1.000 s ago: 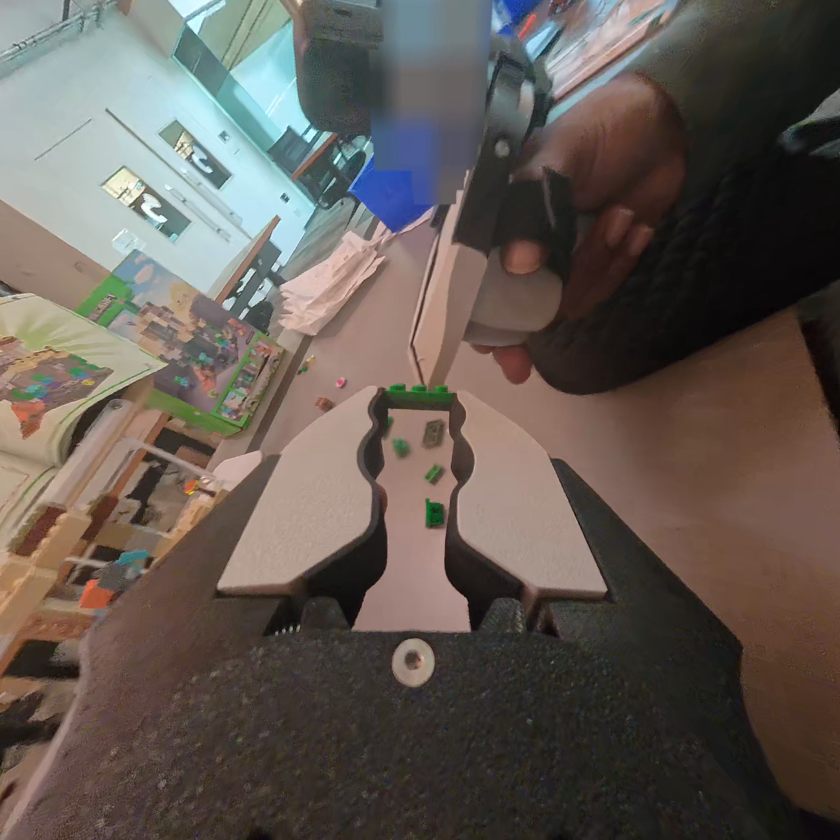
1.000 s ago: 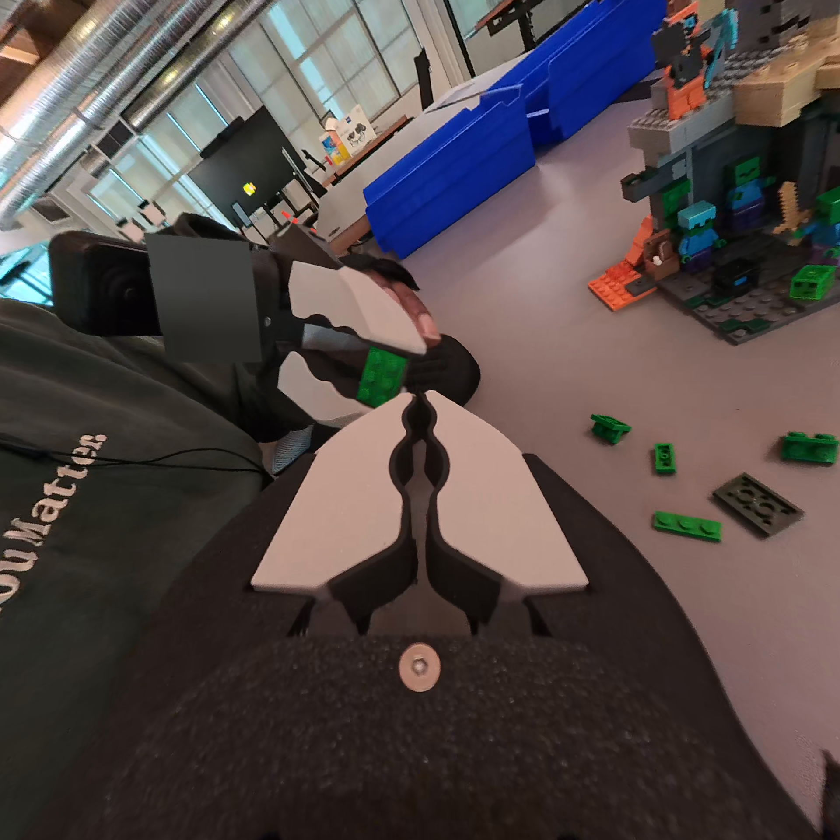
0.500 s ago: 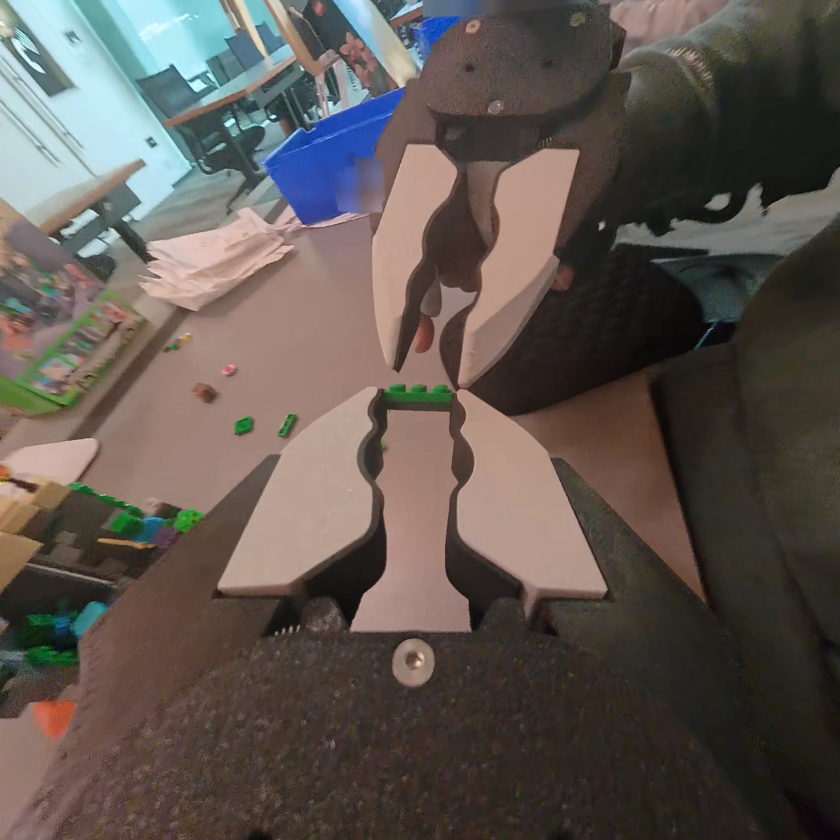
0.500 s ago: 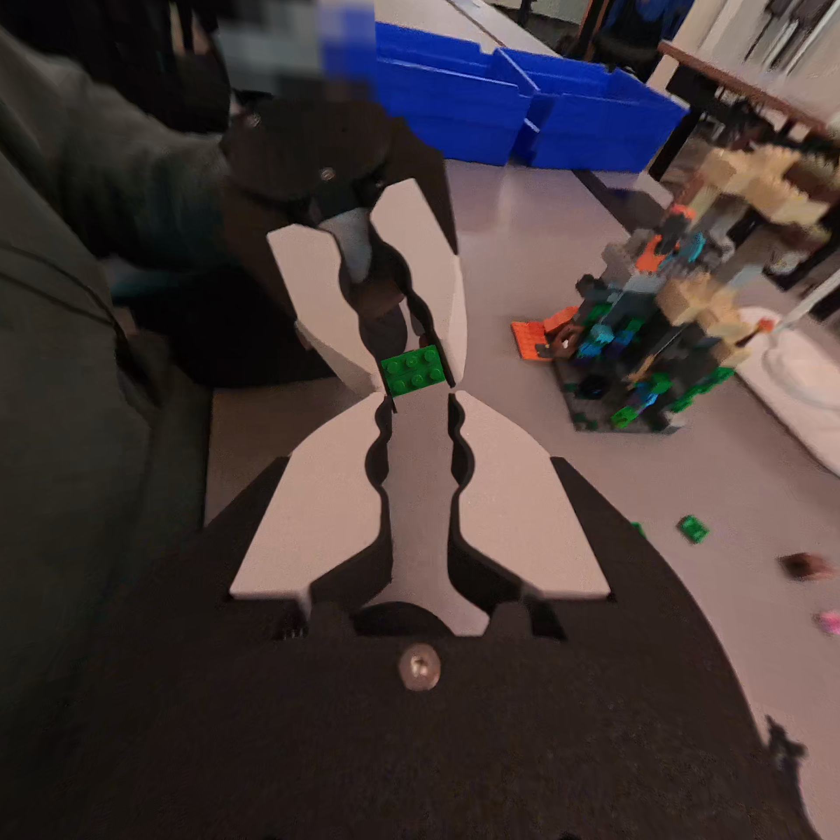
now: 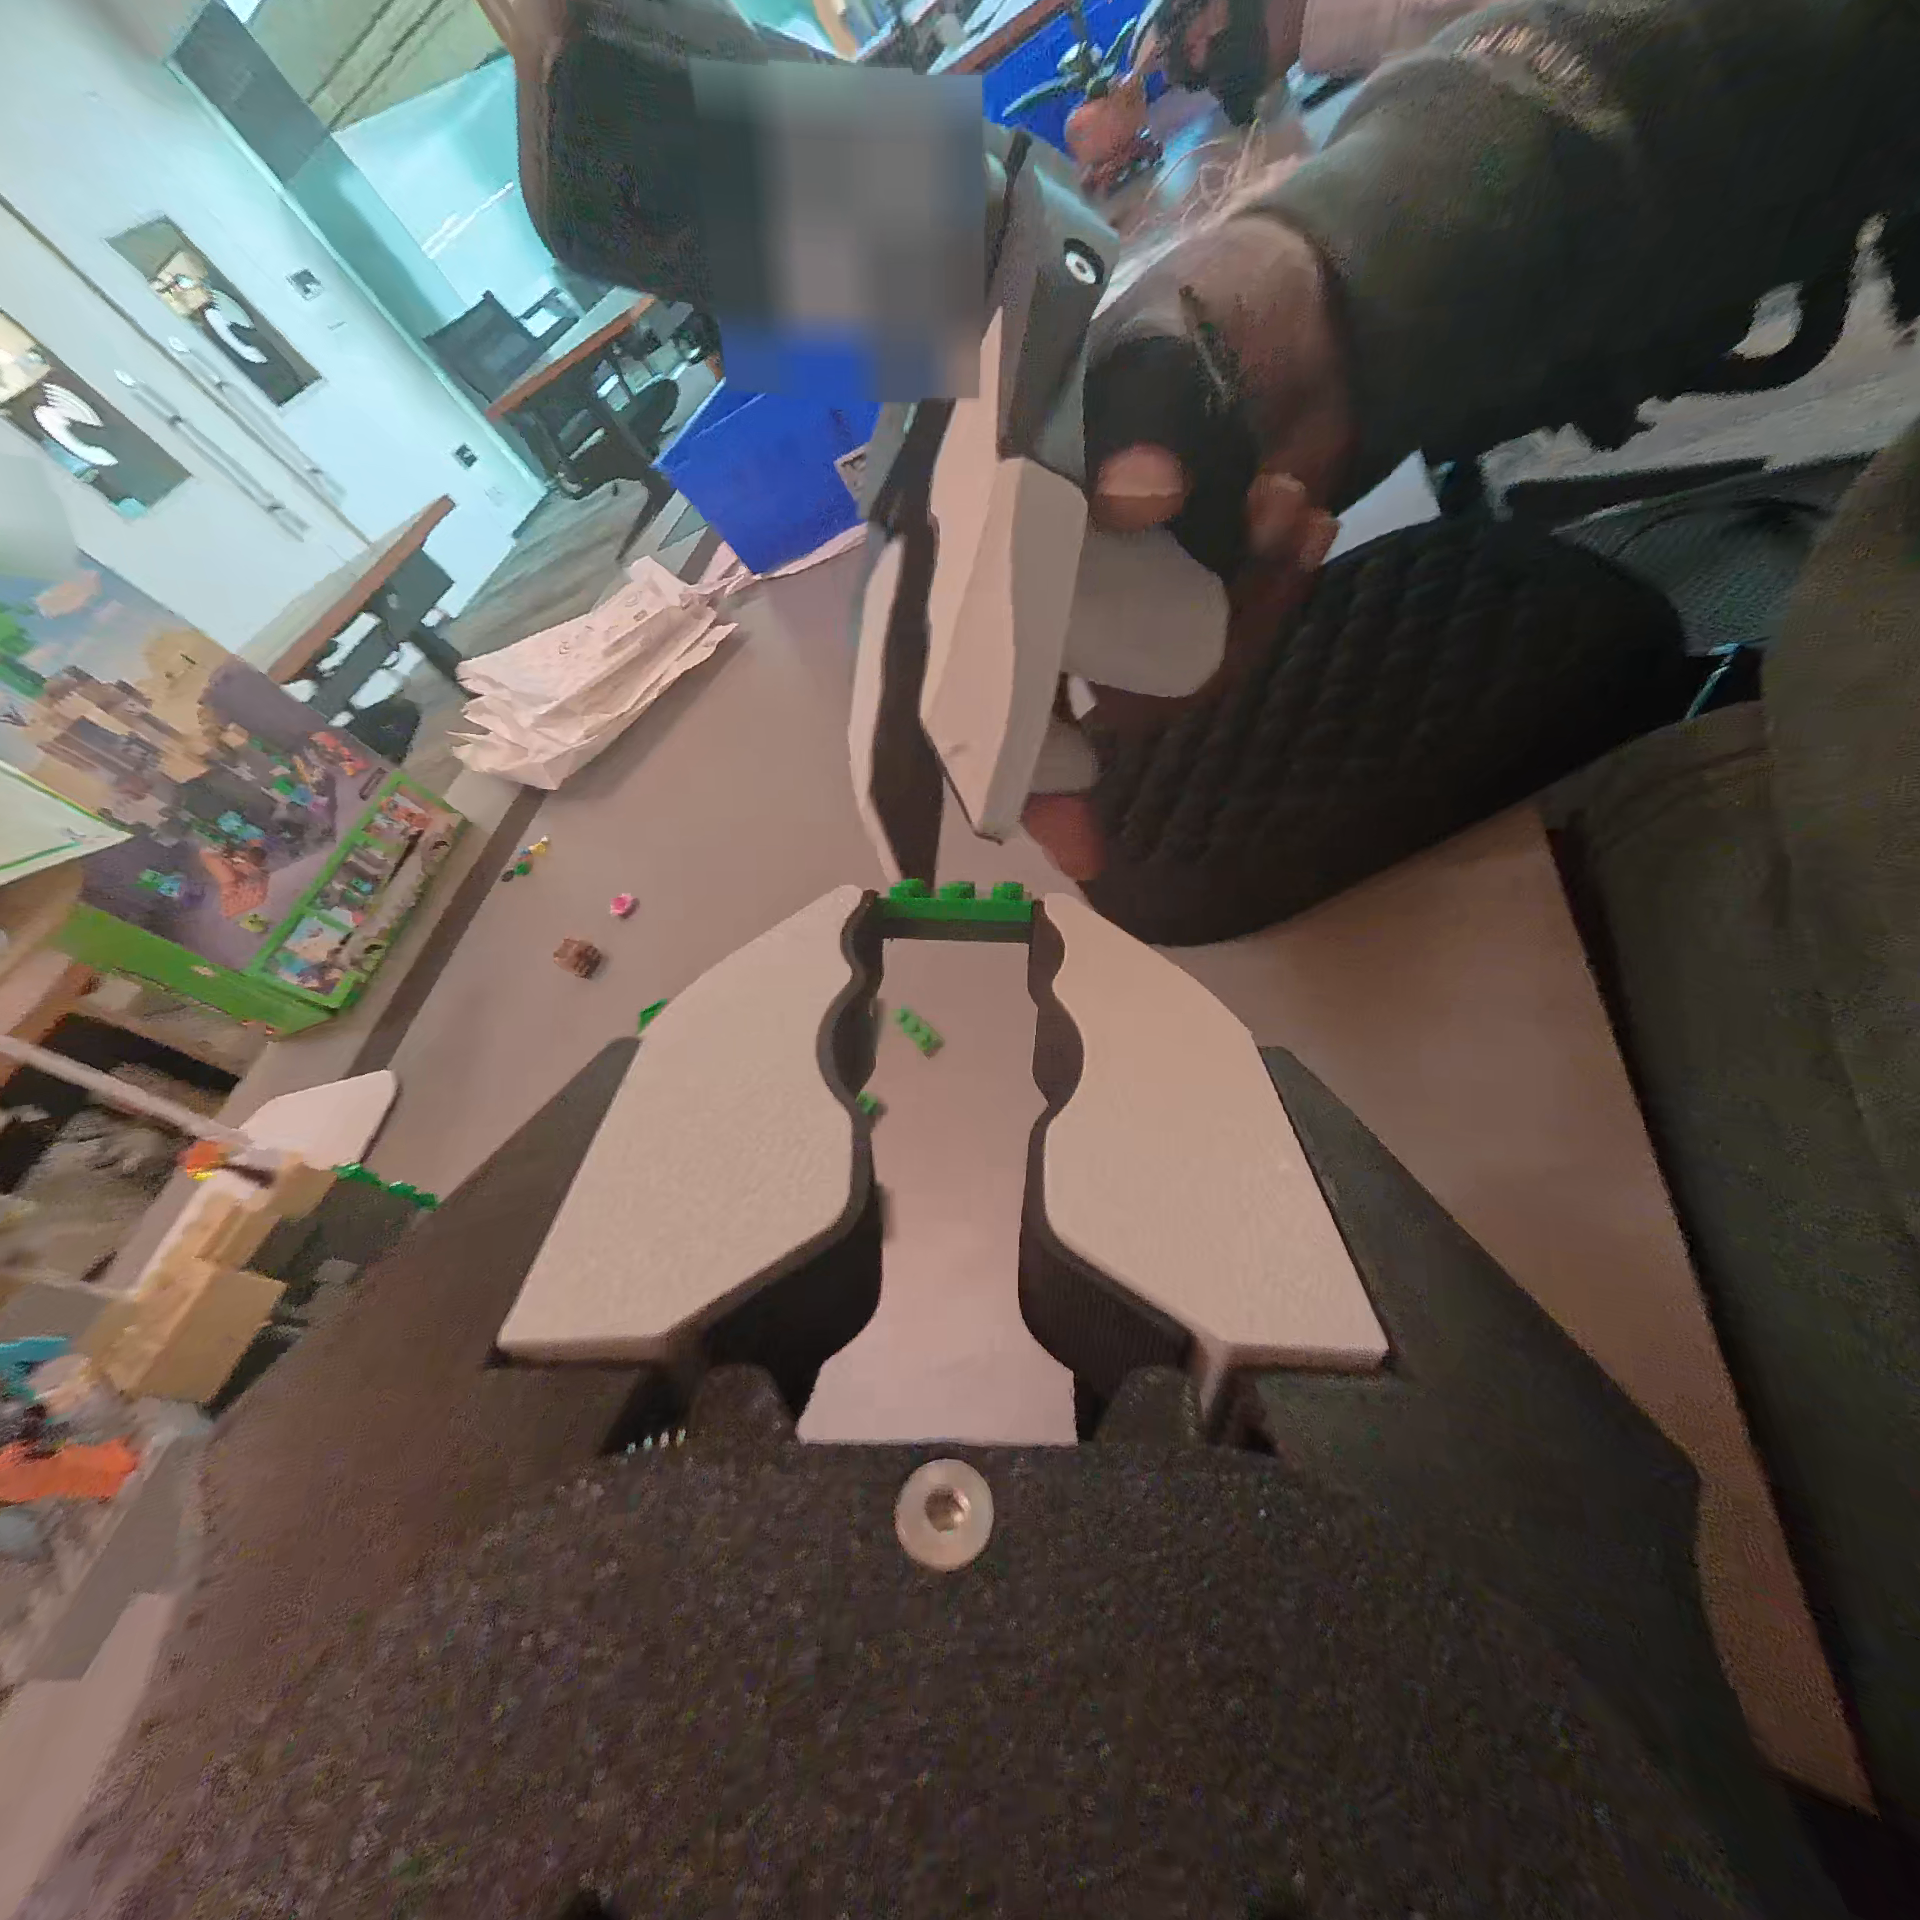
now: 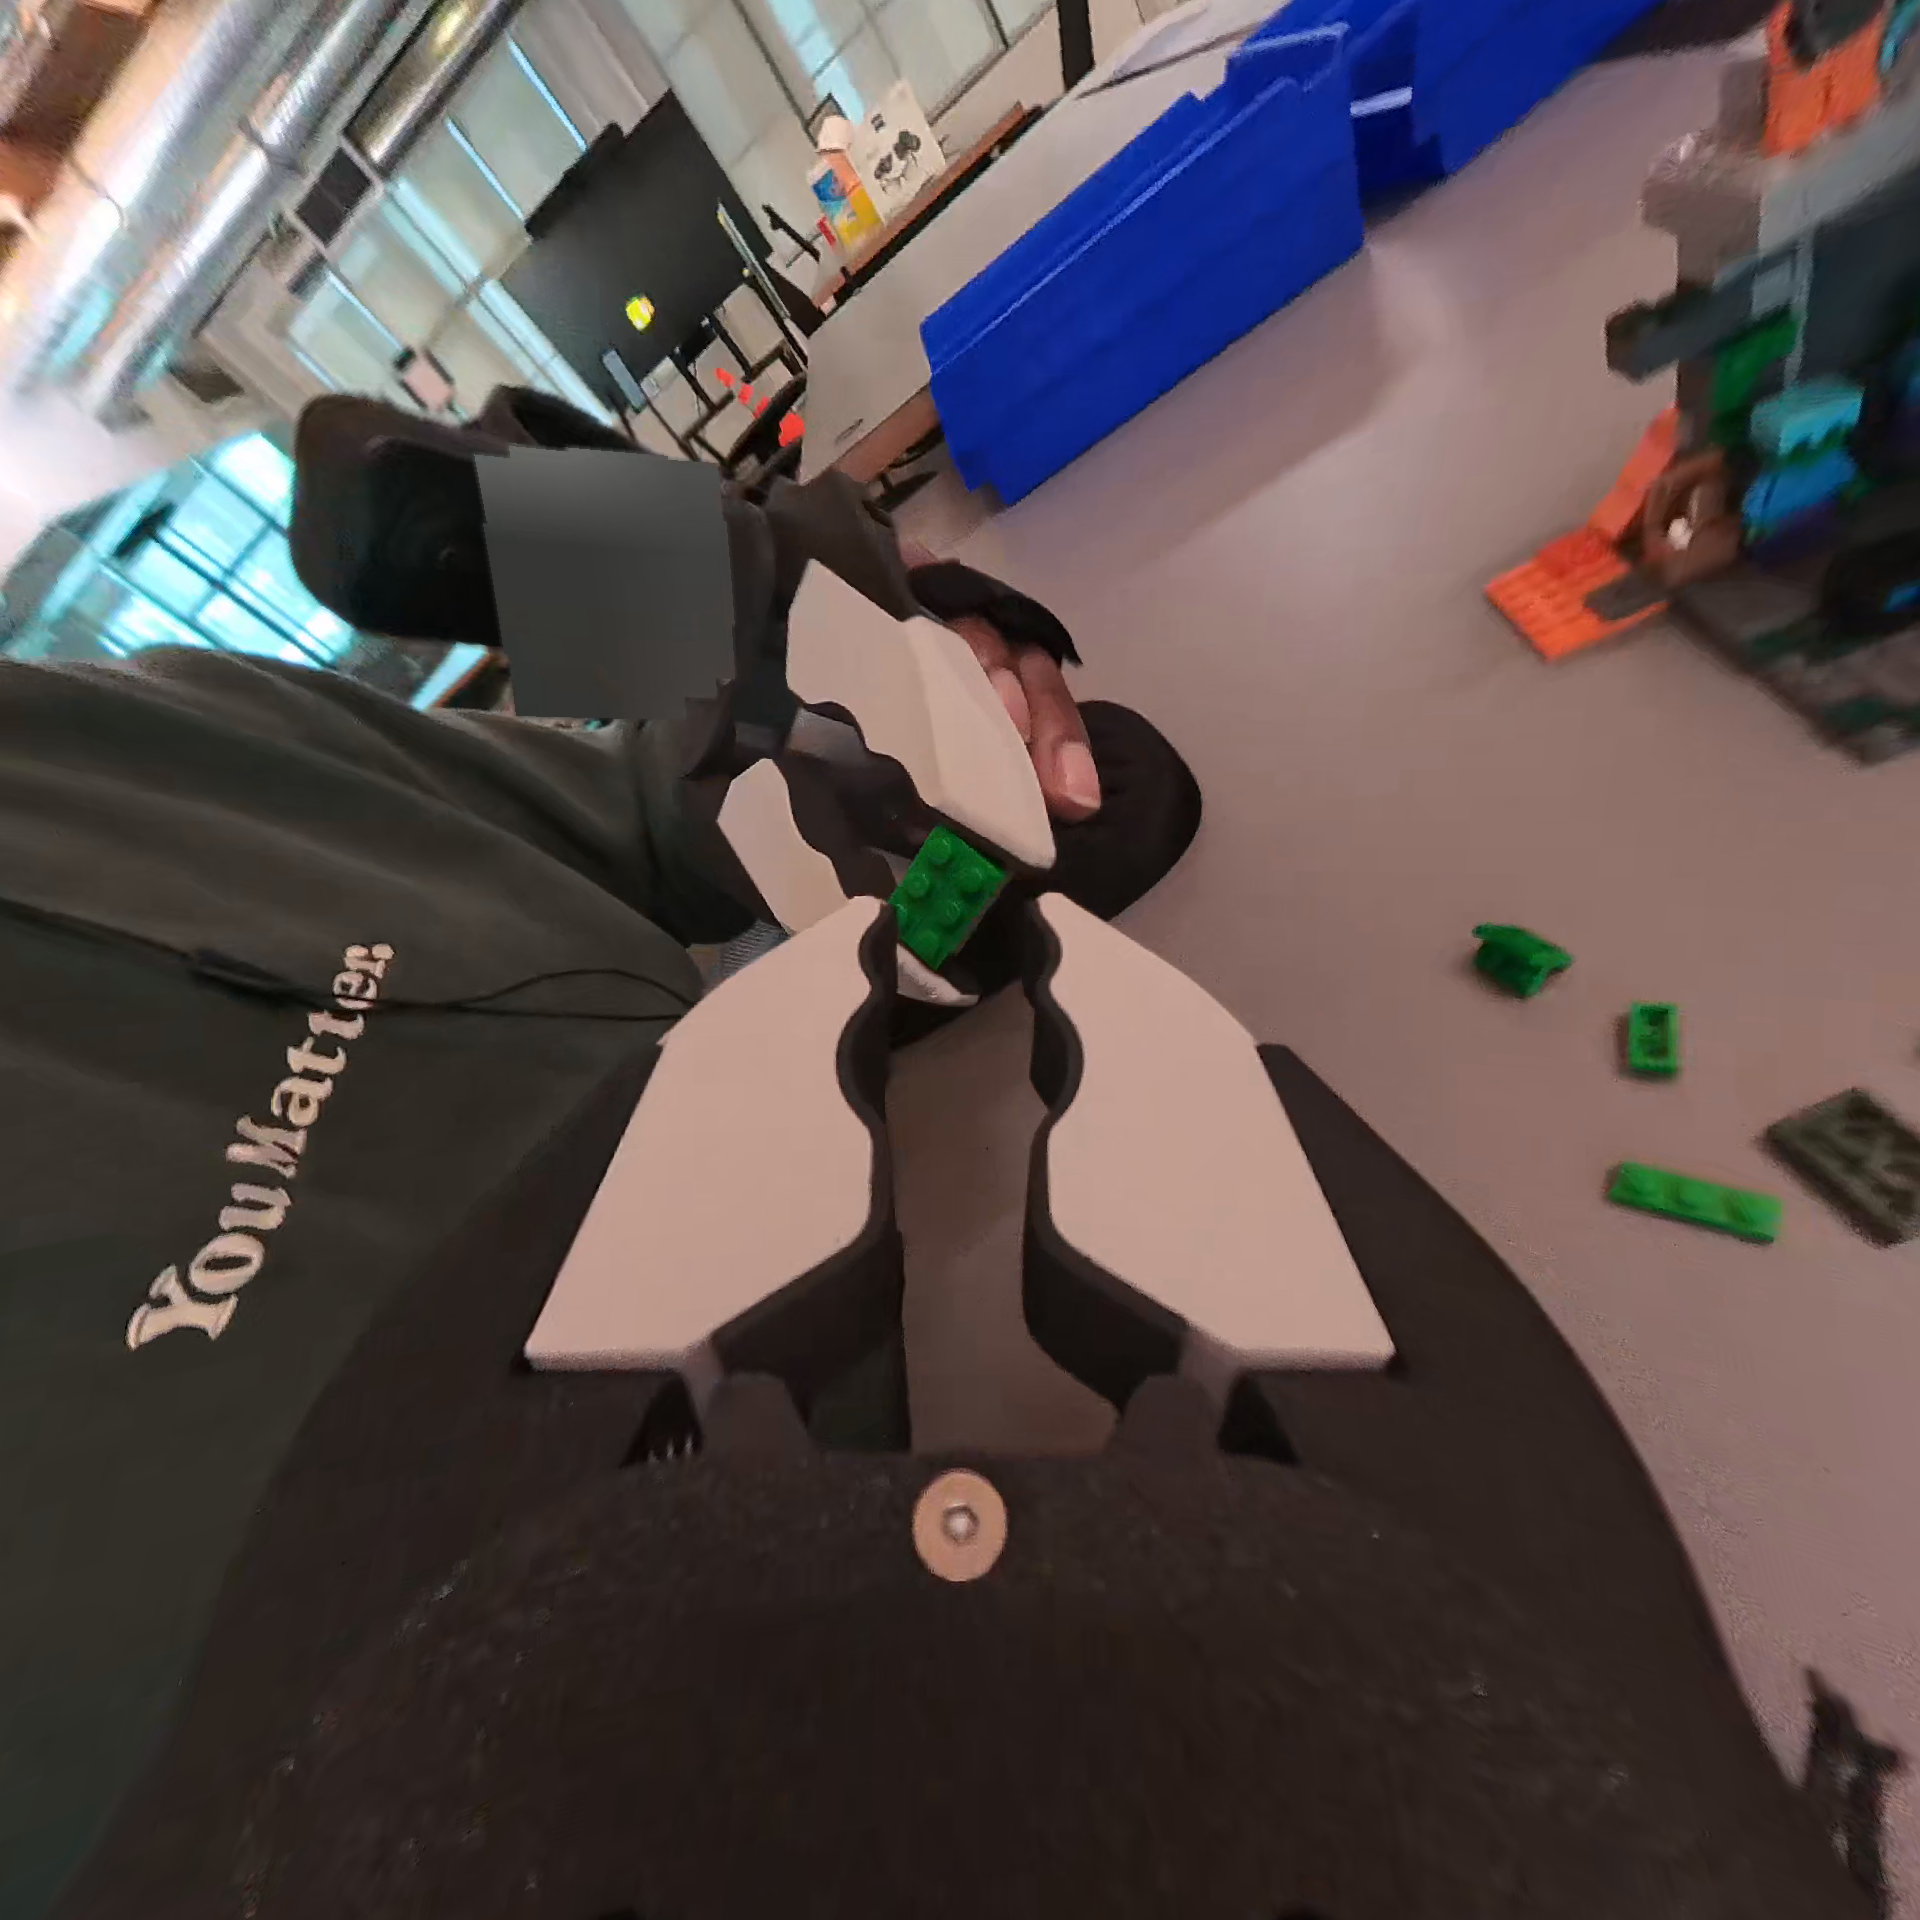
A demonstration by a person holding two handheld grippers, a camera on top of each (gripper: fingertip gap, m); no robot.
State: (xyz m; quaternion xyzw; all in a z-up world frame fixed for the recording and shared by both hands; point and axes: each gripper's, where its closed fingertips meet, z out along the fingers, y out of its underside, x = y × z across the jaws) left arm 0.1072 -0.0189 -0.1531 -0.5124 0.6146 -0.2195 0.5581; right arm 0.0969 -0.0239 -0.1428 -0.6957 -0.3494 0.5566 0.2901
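Note:
My left gripper (image 5: 956, 916) is shut on a small green studded plate (image 5: 956, 900), pinched across its tips and held above the grey table (image 5: 748, 831). My right gripper (image 5: 951, 852) hangs just above that plate, seen edge-on, with a person's hand around its handle. In the right wrist view my right gripper (image 6: 956, 916) is open. The green plate (image 6: 945, 899) sits right at its tips, close against the left fingertip, while the left gripper (image 6: 982, 920) still clamps it.
Loose green pieces (image 6: 1694, 1200) and a dark plate (image 6: 1860, 1153) lie on the table to the right. A built brick model (image 6: 1787, 436) and blue bins (image 6: 1143, 260) stand beyond. A paper stack (image 5: 592, 675), a printed box (image 5: 239, 831) and small bricks (image 5: 577, 956) lie left. Only a small space, under 4 cm, lies between the two pairs of fingers.
The right gripper opened from shut a second ago and now sits at the plate, turned edge-on to the left gripper. The left gripper keeps hold of the green plate.

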